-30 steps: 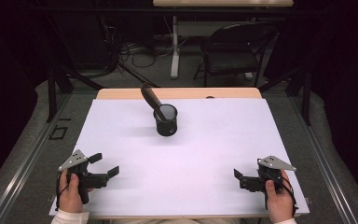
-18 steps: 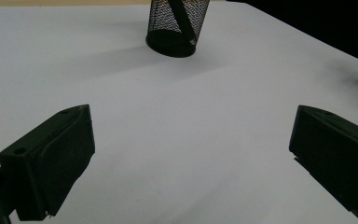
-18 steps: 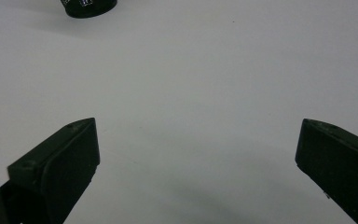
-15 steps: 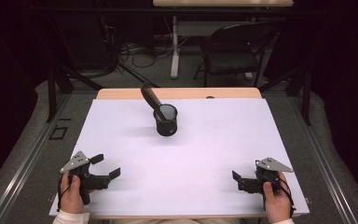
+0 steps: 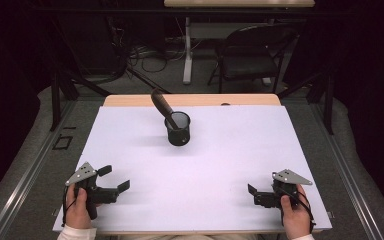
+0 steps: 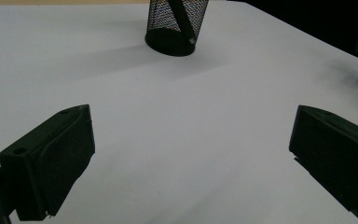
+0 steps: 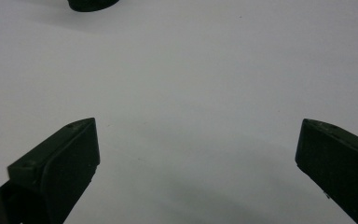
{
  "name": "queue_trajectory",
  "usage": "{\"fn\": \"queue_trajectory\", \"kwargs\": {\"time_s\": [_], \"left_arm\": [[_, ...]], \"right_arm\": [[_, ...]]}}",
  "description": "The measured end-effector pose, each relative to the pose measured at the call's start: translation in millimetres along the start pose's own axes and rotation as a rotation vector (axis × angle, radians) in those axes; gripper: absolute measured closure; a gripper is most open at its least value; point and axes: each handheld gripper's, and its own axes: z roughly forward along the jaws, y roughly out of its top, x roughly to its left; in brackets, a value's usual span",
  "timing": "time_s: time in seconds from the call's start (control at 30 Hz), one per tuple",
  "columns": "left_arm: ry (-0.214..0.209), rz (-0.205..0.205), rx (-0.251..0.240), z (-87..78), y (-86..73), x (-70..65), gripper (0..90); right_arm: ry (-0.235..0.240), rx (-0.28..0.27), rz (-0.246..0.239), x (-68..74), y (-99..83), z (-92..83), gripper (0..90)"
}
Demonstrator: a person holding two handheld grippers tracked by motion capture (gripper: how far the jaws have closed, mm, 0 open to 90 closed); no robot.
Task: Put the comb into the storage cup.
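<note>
From above, the white worktop [image 5: 230, 150] carries a black mesh cup [image 5: 178, 129] set toward its far side, a little left of the middle. A dark handled tool [image 5: 162, 106] stands in the cup and leans out over the rim toward the far left. Near the front left corner a hand [image 5: 77, 207] holds the left gripper [image 5: 114, 178], its fingers spread wide and pointing in toward the middle of the worktop, with nothing between them. Near the front right corner the other hand [image 5: 296, 215] holds the right gripper [image 5: 252, 195], pointing leftward; from this view I cannot tell how far its fingers stand apart. Both grippers are well apart from the cup. Beyond the worktop stands a dark chair [image 5: 252, 55] on the floor.

Along the left gripper [image 6: 191, 154], the two black fingers [image 6: 51, 163] rise wide apart over bare white surface. The mesh cup [image 6: 176, 28] stands upright far ahead, with the tool's dark shaft showing slantwise through the mesh.

Along the right gripper [image 7: 198, 158], its fingers [image 7: 58, 170] are likewise spread wide and hold nothing, white worktop between them. The cup's dark base [image 7: 93, 4] shows at the top edge, far ahead to the left.
</note>
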Motion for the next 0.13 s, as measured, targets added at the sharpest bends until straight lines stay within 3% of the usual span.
{"fn": "queue_trajectory", "kwargs": {"time_s": [0.13], "left_arm": [[0.000, 0.001, -0.001, 0.1, -0.1, 0.5, 0.4]], "right_arm": [[-0.003, -0.006, -0.003, 0.4, 0.2, 0.0, 0.0]]}}
